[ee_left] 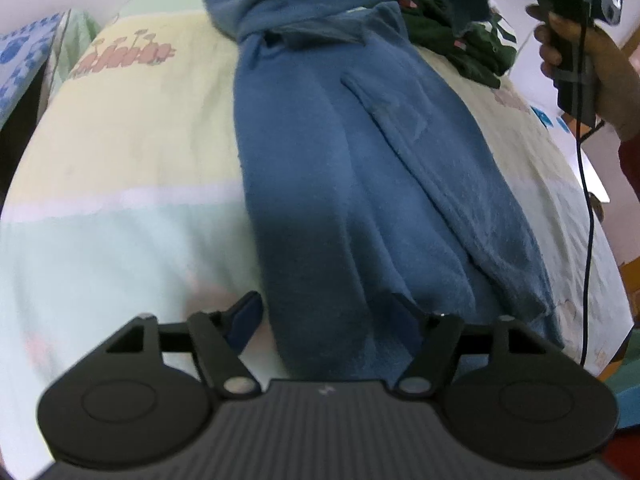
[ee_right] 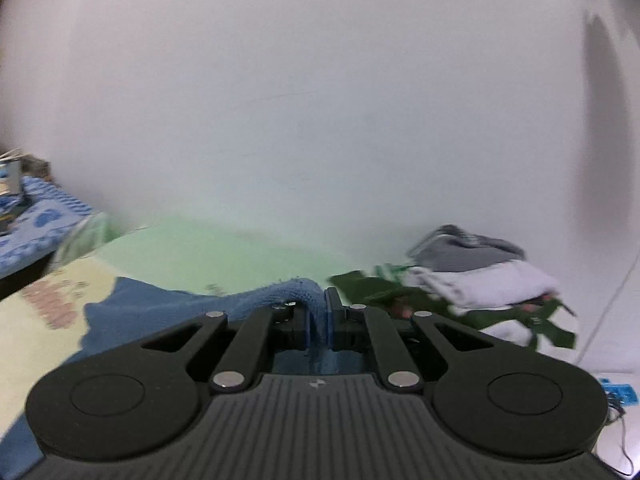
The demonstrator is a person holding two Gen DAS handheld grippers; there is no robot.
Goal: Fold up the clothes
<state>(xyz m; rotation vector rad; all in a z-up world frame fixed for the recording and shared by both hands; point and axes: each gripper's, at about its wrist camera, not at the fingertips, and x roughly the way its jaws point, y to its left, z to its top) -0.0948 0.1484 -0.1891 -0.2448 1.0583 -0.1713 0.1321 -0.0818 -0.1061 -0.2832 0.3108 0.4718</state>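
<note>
A: Garment (ee_left: 360,152) first: a blue fleece piece, laid lengthwise on the bed (ee_left: 120,140), running from the near edge toward the wall.

B: And at the far left?

A: A blue-patterned cloth (ee_left: 24,52) beside the bed. Next comes the bed's pastel sheet, yellow and pale green bands with a pink print.

B: The left gripper (ee_left: 332,316)?

A: Its fingers stand wide open, one on each side of the garment's near end, gripping nothing. Whether they touch the fabric, I cannot tell.

B: Moving right?

A: The garment's far corner is lifted off the bed, up to the right gripper (ee_right: 319,316). Its fingers are closed on a fold of the blue fleece, which drapes away to the left.

B: Beyond that?

A: A dark green garment (ee_left: 460,44) lies crumpled just past the blue one. In the right wrist view, a stack (ee_right: 476,276) of white and grey folded clothes sits on it by the wall. A hand (ee_left: 580,56) holds the right gripper's handle, with a black cable (ee_left: 586,200) hanging down.
</note>
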